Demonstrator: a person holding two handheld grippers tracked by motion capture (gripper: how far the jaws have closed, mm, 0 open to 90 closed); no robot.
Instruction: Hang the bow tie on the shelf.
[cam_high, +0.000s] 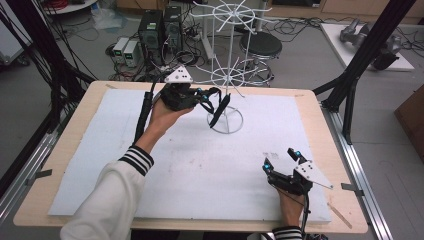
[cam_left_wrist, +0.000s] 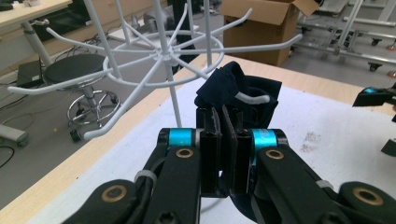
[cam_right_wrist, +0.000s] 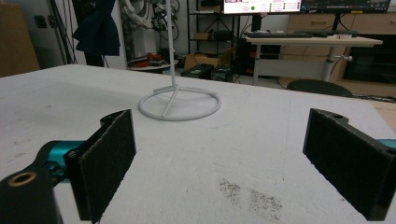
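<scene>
One white wire rack (cam_high: 227, 65), one dark cloth (cam_high: 219, 110), two hand-held grippers (cam_high: 202, 98) (cam_high: 283, 161).

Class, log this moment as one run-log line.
left gripper: shut on dark cloth, at white wire rack hook | right gripper: open, empty, resting on white mat

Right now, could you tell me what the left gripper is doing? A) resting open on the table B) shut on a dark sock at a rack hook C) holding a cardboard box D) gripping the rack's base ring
B: the left gripper is shut on the dark sock, draped at a hook of the white wire rack.
</scene>
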